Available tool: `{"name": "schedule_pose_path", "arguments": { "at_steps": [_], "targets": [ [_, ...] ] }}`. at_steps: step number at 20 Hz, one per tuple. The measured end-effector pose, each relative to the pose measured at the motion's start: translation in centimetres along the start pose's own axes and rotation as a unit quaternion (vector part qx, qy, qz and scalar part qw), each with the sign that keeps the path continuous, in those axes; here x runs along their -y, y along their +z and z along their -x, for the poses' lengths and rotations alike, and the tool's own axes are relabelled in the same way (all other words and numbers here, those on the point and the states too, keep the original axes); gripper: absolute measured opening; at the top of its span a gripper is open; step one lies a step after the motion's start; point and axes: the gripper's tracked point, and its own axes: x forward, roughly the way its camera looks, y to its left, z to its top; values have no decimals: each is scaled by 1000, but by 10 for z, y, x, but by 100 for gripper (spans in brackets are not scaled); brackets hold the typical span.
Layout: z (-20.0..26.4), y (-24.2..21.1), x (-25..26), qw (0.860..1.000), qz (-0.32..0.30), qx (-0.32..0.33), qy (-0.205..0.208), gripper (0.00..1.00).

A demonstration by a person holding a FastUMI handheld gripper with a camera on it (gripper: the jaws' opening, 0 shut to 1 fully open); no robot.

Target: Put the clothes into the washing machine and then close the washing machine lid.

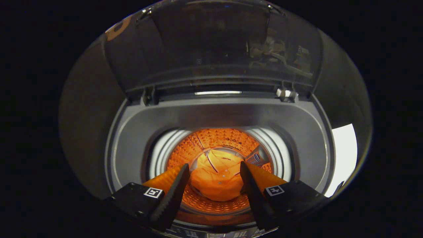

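No readable text

Two small square black-and-white marker tags [154, 192] sit on the gripper [214, 170] mounts at lower left and lower right; print on the washing machine's [211, 112] front edge is too blurred to read.

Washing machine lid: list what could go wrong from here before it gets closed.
1. The gripper is open with its fingers over the drum; swinging the raised lid down now could strike them.
2. The garment lies bunched at the drum bottom, seen between the fingers; a fold might snag on them as they withdraw.
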Motion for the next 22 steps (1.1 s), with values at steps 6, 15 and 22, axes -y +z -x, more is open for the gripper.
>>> {"name": "schedule_pose_path", "arguments": {
  "at_steps": [6,15,22],
  "targets": [
    [94,59,-20,992,-30,123,1,98],
    [205,200,-44,965,2,263,19,99],
    [203,308,-45,952,12,304,38,98]
  ]
}}
